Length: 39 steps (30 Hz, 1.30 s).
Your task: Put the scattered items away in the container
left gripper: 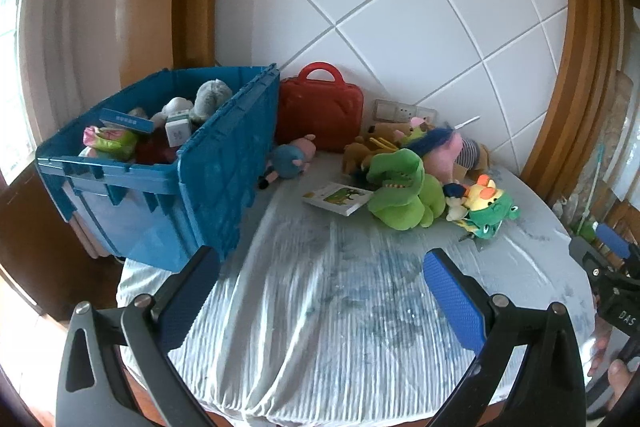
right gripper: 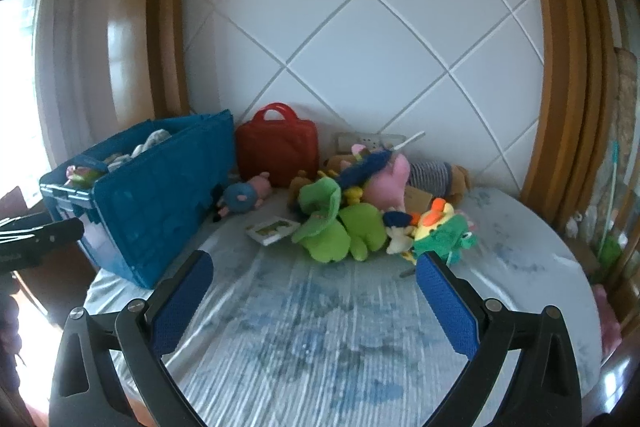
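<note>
A blue crate (left gripper: 224, 163) stands at the table's left, holding several toys and boxes; it also shows in the right wrist view (right gripper: 160, 195). A pile of plush toys lies at the back: a green plush (left gripper: 404, 191), a frog-like plush (left gripper: 490, 213), a pink and blue plush (left gripper: 440, 147). A small blue pig plush (left gripper: 290, 157) lies next to the crate. A small book (left gripper: 340, 197) lies in front of the pile. My left gripper (left gripper: 320, 263) is open and empty above the cloth. My right gripper (right gripper: 314, 265) is open and empty, short of the green plush (right gripper: 340, 227).
A red toy case (left gripper: 320, 111) leans on the tiled wall behind the crate. The round table carries a striped white cloth (left gripper: 328, 327). Wooden door frames flank the wall. The other gripper shows at the right edge of the left wrist view (left gripper: 612, 275).
</note>
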Motion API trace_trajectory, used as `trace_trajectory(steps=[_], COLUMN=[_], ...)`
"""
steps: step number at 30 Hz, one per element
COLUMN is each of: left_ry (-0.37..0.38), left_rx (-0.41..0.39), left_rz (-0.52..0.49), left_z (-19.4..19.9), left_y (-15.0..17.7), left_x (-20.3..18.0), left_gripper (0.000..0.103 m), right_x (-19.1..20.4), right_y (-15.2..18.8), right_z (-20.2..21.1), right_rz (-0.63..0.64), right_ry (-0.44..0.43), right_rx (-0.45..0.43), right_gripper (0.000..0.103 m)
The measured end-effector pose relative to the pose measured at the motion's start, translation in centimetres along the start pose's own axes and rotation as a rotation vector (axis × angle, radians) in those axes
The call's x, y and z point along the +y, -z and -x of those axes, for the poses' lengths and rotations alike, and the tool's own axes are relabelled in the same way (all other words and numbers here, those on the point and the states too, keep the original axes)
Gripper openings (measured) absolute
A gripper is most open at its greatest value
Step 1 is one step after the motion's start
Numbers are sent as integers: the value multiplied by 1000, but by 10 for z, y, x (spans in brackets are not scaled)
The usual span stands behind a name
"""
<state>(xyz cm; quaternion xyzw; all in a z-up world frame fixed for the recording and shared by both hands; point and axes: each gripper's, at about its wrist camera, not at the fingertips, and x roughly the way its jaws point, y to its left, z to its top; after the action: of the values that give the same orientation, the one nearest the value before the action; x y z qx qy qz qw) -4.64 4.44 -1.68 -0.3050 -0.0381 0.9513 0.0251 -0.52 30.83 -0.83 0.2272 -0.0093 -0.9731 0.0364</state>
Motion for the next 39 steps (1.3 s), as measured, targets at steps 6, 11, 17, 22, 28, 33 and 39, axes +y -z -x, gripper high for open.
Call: trace_trajectory(steps=[6, 11, 17, 22, 28, 33, 39], left_ry=[-37, -58, -14, 18, 39, 23, 40], left_rx=[19, 49, 66, 133, 204, 261, 313], left_rz=[-5, -35, -70, -79, -91, -98, -68], left_z=[-26, -56, -107, -169, -235, -283, -331], left_y=[-3, -11, -31, -50, -63, -70, -67], left_x=[-13, -19, -19, -14, -17, -27, -51], left_gripper=[103, 103, 103, 103, 103, 103, 103], right_x=[-19, -32, -40, -41, -45, -55, -82], right_y=[0, -4, -14, -23, -26, -26, -25], right_z=[-20, -46, -99, -153, -205, -254, -312], right_rz=[-16, -42, -60, -72, -73, -78, -66], right_ry=[13, 31, 23, 42, 63, 51, 9], right_rx=[-6, 2, 77, 170, 230, 300, 387], right_gripper=[103, 103, 103, 103, 103, 100, 67])
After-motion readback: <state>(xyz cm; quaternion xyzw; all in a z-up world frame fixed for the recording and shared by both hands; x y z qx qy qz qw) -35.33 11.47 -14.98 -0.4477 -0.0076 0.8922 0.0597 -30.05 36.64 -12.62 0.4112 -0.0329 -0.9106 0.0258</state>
